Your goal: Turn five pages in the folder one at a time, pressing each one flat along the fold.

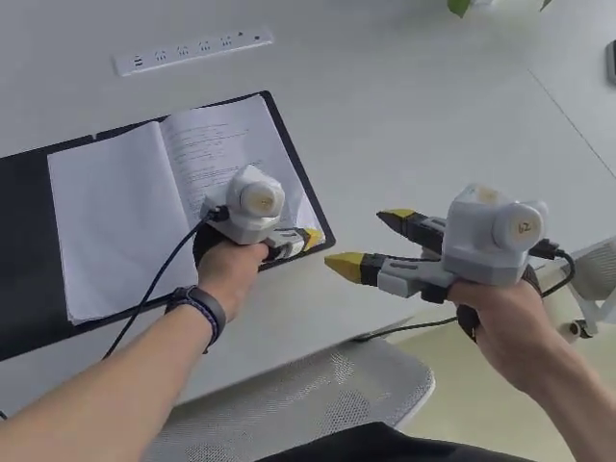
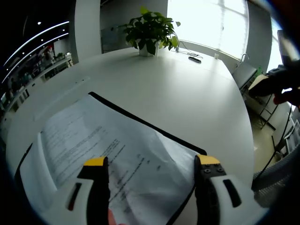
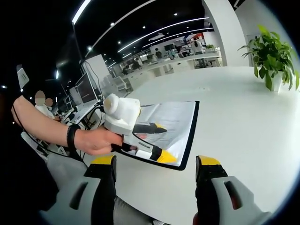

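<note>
Folder (image 1: 24, 241) open, L gripper (image 2: 152, 161) agape over pg (image 2: 93, 126).

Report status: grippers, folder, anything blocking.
Left gripper open over white printed right page of open black folder. Right gripper open, held aside. Nothing blocking.

The folder (image 1: 24, 241) had a matt black cover, seemingly plastic; its pages (image 1: 115, 212) were thin white paper, slightly rumpled. The desk (image 1: 414, 115) beneath the folder was smooth, faintly glossy white. The left tool (image 1: 294, 241) and right tool (image 1: 369, 239) had matt white plastic bodies.
</note>
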Demonstrator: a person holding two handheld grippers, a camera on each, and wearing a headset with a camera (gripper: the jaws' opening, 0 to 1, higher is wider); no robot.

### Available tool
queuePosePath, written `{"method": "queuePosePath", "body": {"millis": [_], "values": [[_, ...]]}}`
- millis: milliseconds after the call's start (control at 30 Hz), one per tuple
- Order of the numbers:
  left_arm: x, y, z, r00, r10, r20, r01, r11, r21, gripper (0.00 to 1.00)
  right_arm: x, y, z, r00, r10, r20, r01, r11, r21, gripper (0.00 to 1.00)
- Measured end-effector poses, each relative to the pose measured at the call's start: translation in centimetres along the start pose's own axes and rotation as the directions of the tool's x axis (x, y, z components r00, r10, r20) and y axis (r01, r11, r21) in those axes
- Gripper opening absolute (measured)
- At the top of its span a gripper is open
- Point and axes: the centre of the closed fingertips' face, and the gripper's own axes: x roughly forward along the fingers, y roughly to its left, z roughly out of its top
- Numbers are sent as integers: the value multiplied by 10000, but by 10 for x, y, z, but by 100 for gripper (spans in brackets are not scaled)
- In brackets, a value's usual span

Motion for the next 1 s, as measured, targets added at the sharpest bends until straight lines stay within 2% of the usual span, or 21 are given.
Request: {"method": "queuePosePath", "body": {"millis": [200, 367, 433, 700, 1000], "values": [[-4, 2, 0, 10000, -76, 24, 76, 10000, -3, 71, 7, -5, 2, 9999, 99, -20, -99, 9999, 25, 66], [-5, 3, -1, 9999, -86, 53, 85, 9999, 126, 69, 24, -17, 1, 9996, 290, -30, -290, 9995, 128, 65], [-4, 3, -1, 10000, -77, 55, 76, 9998, 177, 68, 33, -23, -2, 9992, 403, -30, -402, 9987, 300, 63], [-3, 4, -1, 9999, -87, 118, 85, 9999, 133, 68, 61, -33, 9, 9958, 876, 283, -905, 9876, 1279, 57], [-3, 3, -1, 9999, -95, 110, 93, 9998, 196, 68, 76, -43, 17, 9940, 1046, 316, -1085, 9797, 1687, 52]]}}
